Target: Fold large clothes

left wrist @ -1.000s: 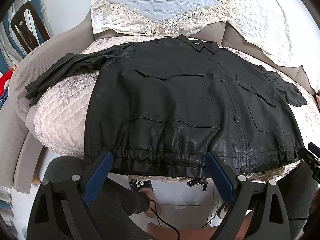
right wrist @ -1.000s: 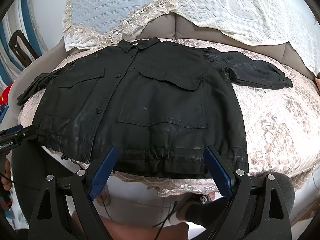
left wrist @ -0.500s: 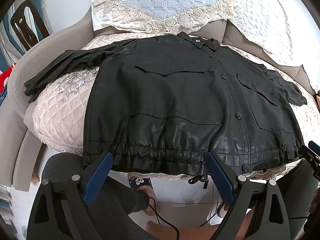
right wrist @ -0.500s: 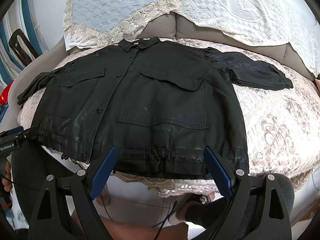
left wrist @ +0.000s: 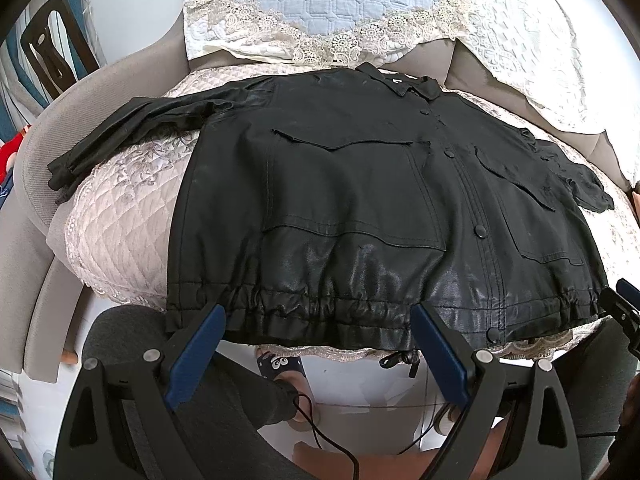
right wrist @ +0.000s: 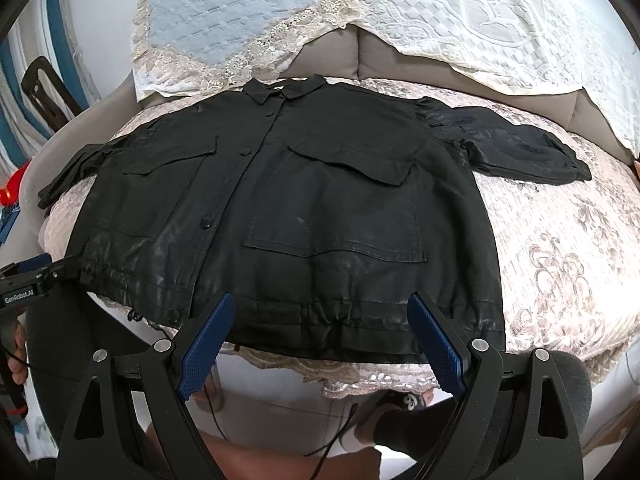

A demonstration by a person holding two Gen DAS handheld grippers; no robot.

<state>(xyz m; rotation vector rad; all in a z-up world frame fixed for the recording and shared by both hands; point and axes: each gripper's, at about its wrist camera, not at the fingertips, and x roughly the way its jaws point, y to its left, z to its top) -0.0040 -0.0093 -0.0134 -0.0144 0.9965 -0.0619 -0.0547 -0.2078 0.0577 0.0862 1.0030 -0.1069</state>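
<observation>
Left wrist view first: the black jacket [left wrist: 360,200] is laid out flat, front side up and buttoned, on a sofa seat [left wrist: 120,232] covered in quilted pinkish fabric with a lace edge. Collar points away from the camera and the gathered hem [left wrist: 328,312] hangs just over the front edge of the seat. The left gripper [left wrist: 318,320] has its blue fingers [left wrist: 196,356] spread wide with nothing between them. The tips sit right at the hem line, in front of the jacket's left half, but I can't tell if they actually touch the fabric. One sleeve [left wrist: 132,136] stretches out to the left across the cushion. The tip of the other gripper peeks in at the far right edge, near the hem corner.

Right wrist view: same jacket [right wrist: 304,200], seen from its other half. The right gripper [right wrist: 320,308] is also wide apart and holding nothing, blue pads [right wrist: 438,348] lined up at the hem under the big patch pocket [right wrist: 336,216]. The other sleeve [right wrist: 520,152] lies out to the right on the cushion. A lace-trimmed blue cover [right wrist: 224,12] drapes over the backrest behind the collar.
</observation>
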